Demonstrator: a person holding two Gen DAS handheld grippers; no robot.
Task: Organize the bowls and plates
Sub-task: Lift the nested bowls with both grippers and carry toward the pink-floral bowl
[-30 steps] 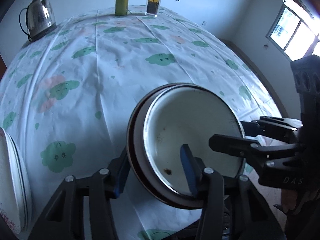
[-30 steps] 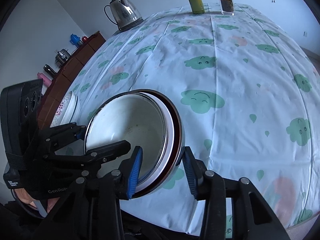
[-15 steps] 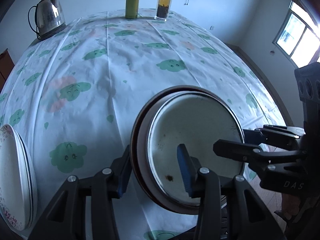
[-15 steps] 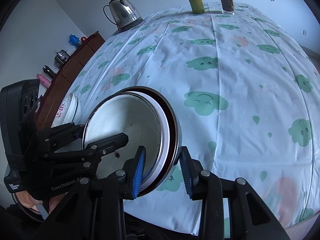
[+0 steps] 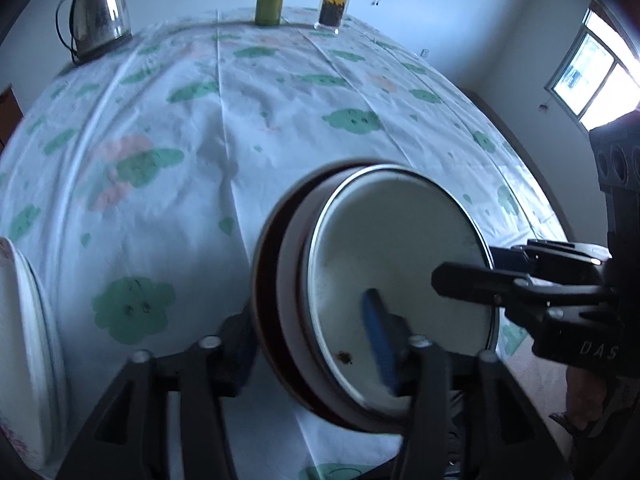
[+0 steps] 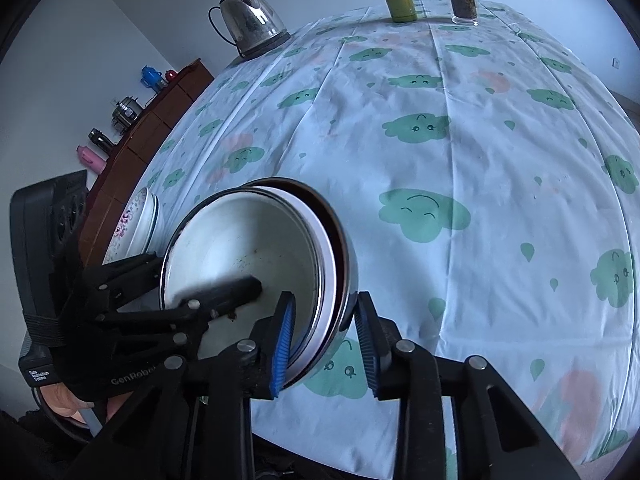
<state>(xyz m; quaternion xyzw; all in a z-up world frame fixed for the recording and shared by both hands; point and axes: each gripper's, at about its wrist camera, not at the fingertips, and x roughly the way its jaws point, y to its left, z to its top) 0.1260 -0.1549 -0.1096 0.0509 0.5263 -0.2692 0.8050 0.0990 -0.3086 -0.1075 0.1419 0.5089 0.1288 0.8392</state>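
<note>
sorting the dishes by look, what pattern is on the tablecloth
White tablecloth printed with green smiling clouds, small green drops and some faded pink clouds; clearest in the right wrist view.

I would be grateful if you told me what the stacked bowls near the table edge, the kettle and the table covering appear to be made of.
Top bowl: probably enamelled metal, white inside, its thin rim shining like steel.
Outer bowl: seemingly polished steel; its wall mirrors the cloth, and its dark inside is unclear.
Kettle: shiny stainless steel, by its reflections.
Tablecloth: thin creased sheet, cloth or plastic, undecided.
</note>
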